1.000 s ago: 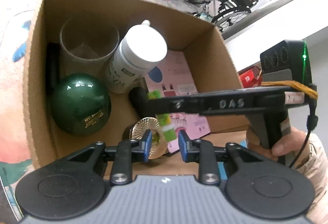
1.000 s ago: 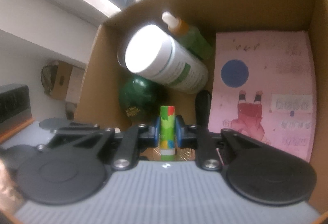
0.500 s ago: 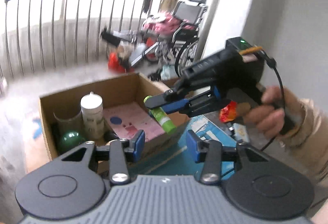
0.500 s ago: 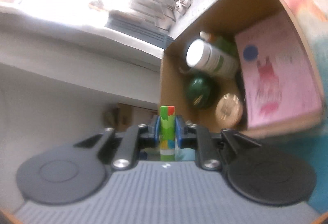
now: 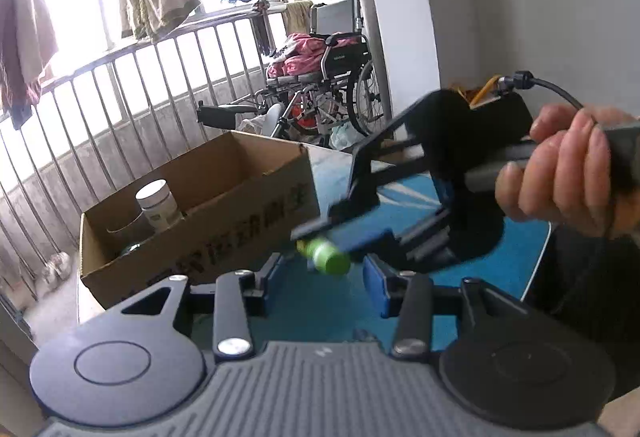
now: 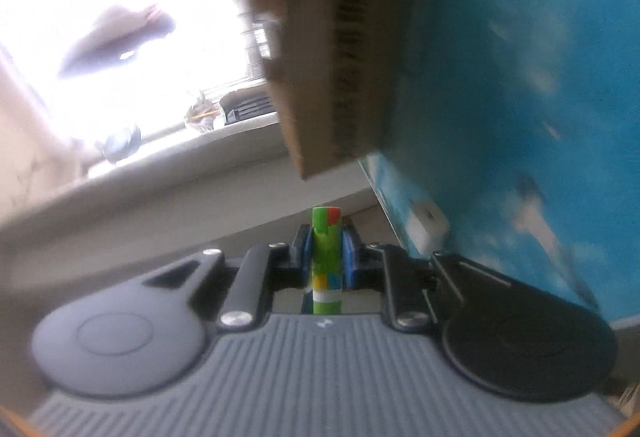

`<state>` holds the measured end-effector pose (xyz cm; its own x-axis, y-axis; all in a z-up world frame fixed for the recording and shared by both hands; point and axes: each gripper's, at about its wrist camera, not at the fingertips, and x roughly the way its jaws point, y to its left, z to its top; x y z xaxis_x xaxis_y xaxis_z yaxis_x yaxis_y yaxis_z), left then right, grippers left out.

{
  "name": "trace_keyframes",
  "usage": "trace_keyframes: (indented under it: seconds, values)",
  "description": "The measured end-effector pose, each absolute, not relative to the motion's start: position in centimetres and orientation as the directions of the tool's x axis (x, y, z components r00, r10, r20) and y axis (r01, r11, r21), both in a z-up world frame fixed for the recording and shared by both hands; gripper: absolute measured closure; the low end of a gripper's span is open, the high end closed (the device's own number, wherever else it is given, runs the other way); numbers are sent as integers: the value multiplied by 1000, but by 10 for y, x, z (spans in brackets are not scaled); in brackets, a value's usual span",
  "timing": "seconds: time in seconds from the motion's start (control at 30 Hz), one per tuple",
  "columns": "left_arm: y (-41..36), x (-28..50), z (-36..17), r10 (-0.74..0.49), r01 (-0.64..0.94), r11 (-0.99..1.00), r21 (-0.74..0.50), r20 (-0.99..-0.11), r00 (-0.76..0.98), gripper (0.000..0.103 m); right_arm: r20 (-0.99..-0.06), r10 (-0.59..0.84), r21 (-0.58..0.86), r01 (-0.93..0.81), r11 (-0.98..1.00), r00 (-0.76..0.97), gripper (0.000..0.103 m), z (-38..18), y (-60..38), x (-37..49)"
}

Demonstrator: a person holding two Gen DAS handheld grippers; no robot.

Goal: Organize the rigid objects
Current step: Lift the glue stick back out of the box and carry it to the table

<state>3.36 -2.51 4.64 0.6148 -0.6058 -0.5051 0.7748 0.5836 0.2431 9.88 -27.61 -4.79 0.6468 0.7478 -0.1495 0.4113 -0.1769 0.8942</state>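
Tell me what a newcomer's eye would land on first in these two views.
First, the small green multicoloured tube, clamped between the fingers of the right gripper and held out over the blue table top, in front of the left gripper, whose fingers stand apart with nothing between them. Next, the open cardboard box at the table's far left, a white-capped bottle standing inside. Behind it, a wheelchair piled with pink cloth sits by the balcony railing.

Open brown cardboard box (image 5: pixel 224 213) on blue-topped table (image 5: pixel 516 261), left of right gripper (image 5: pixel 340 237); white-capped bottle (image 5: pixel 157 204) inside, wheelchair (image 5: pixel 340 77) behind.
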Motion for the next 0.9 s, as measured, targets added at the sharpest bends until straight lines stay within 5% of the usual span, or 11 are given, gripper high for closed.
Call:
trace_keyframes:
  seconds: [0.27,0.47,0.9]
  values:
    - [-37,13,22,-564,774,555,304,-547,619,80,-142,741,838,478,-262,656,88,-93,-260,74]
    - [-37,19,20,-555,774,560,297,-560,616,87,-138,736,818,495,-292,663,88,-102,-258,71]
    - [-36,28,19,-546,786,544,294,-588,597,88,-139,752,804,516,-294,645,85,-111,-267,66]
